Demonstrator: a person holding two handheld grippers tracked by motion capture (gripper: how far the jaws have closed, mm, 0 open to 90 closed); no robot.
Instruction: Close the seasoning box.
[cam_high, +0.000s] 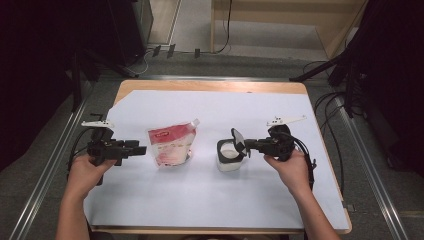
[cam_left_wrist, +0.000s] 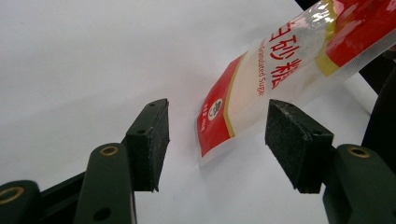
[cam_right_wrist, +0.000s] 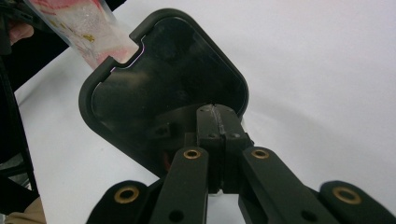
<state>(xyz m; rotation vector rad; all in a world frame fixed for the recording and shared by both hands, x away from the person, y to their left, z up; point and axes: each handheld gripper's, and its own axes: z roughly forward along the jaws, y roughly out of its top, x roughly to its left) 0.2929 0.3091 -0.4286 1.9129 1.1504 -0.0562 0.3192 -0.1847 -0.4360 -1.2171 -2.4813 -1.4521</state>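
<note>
A red and clear sugar pouch (cam_high: 172, 145) stands on the white sheet left of centre. My left gripper (cam_high: 140, 149) sits just left of it, open; in the left gripper view the pouch (cam_left_wrist: 280, 65) has its lower corner in line with the gap between the pads (cam_left_wrist: 156, 135), and they do not touch it. A white container (cam_high: 229, 156) with white contents stands right of centre. Its black lid (cam_high: 238, 141) is raised and tilted. My right gripper (cam_high: 249, 145) is shut on the lid's edge, seen close up as the lid (cam_right_wrist: 163, 79) and right gripper (cam_right_wrist: 219, 119).
A white sheet (cam_high: 220, 200) covers the wooden table (cam_high: 210, 86). Cables trail from both grippers off the table's sides. The pouch (cam_right_wrist: 84, 23) and the other hand appear far off in the right gripper view. Dark stands and cables lie on the floor around the table.
</note>
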